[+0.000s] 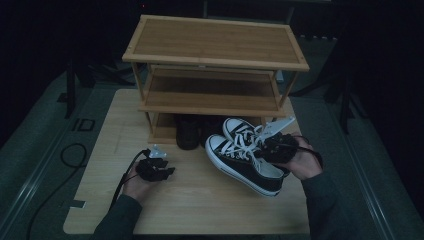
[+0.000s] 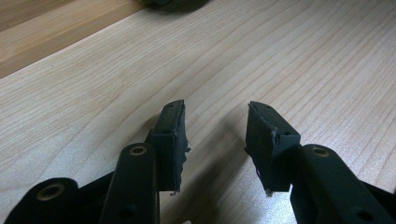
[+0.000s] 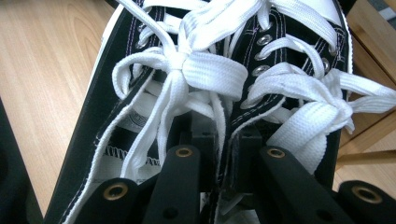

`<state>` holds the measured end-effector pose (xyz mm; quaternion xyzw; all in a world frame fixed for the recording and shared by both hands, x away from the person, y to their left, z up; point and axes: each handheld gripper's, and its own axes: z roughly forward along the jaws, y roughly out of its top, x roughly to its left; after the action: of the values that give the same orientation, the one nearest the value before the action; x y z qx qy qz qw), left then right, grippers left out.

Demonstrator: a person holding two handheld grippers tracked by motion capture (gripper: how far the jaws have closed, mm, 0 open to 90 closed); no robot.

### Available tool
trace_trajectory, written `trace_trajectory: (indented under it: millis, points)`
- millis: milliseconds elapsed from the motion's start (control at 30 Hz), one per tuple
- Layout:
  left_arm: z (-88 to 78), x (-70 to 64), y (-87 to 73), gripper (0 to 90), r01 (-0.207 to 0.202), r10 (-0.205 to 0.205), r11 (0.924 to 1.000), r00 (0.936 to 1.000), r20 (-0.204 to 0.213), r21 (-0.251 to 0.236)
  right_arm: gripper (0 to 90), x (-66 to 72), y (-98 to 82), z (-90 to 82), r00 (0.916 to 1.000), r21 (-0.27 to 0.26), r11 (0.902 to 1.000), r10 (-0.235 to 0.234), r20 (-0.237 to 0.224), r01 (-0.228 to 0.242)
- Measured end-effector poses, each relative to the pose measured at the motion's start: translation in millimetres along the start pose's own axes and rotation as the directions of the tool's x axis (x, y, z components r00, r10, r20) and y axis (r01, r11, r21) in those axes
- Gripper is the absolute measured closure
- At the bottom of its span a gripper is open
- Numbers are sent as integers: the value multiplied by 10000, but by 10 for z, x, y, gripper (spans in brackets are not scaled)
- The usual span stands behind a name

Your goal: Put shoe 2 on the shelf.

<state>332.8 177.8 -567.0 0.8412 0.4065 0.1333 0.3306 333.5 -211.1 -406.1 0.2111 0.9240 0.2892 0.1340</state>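
Two black canvas sneakers with white laces sit side by side at the table's right: one nearer (image 1: 240,162) and one behind it (image 1: 239,128). My right gripper (image 1: 272,145) is shut on them from the heel end. In the right gripper view the gripper (image 3: 227,149) pinches the two adjoining collars (image 3: 229,116) together, with the tied laces (image 3: 187,65) just ahead. The nearer sneaker's heel looks slightly raised. My left gripper (image 1: 169,171) rests low over the bare table (image 1: 125,200) at the left, open, with nothing between its pads (image 2: 170,135).
A three-tier wooden shoe rack (image 1: 215,60) stands at the back of the table, just behind the sneakers. A dark pair of shoes (image 1: 189,131) sits on its bottom shelf. Bare tabletop lies between the two hands. A cable (image 1: 75,150) lies on the floor at the left.
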Motion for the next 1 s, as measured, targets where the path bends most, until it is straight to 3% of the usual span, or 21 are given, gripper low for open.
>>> trace_trajectory:
  millis: [367, 1000]
  points:
    - [-1, 5, 0, 583, -4, 4, 10000, 10000, 44, 1, 829, 79, 115, 9, 9988, -97, 9991, -413, -274, 410]
    - [-1, 5, -2, 583, -16, 16, 10000, 10000, 42, -8, 824, 167, 199, -99, 9967, -262, 9965, -793, -182, 788]
